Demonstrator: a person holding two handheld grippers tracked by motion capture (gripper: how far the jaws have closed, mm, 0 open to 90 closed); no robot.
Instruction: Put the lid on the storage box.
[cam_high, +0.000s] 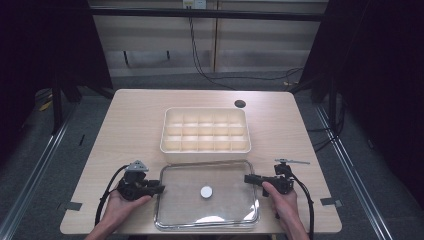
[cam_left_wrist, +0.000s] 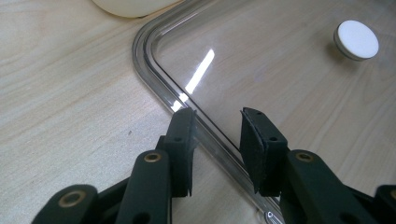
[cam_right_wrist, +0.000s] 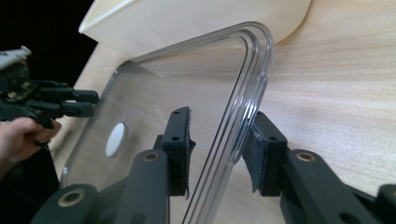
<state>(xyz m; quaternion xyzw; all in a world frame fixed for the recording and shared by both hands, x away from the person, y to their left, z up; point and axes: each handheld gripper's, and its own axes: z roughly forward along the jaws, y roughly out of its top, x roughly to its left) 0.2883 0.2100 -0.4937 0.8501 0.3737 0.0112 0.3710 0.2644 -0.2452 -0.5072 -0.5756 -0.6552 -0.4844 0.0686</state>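
A clear plastic lid (cam_high: 185, 200) with a white round knob (cam_high: 206, 191) lies flat at the table's near edge. My left gripper (cam_high: 159, 188) sits at its left rim; in the left gripper view the jaws (cam_left_wrist: 217, 123) straddle the rim (cam_left_wrist: 154, 70) with a wide gap, pads off it, and the knob (cam_left_wrist: 357, 39) lies farther off. My right gripper (cam_high: 248, 178) is at the right rim. In the right gripper view its jaws (cam_right_wrist: 219, 126) straddle the rim (cam_right_wrist: 254, 60): the right pad sits close against it and the left pad stands apart.
A cream box (cam_high: 206, 150) with several empty compartments stands just behind the lid, its wall close to the far rim (cam_right_wrist: 187, 23). A dark round hole (cam_high: 240, 104) marks the tabletop behind the box. Bare wood lies on both sides; the table drops off behind my hands.
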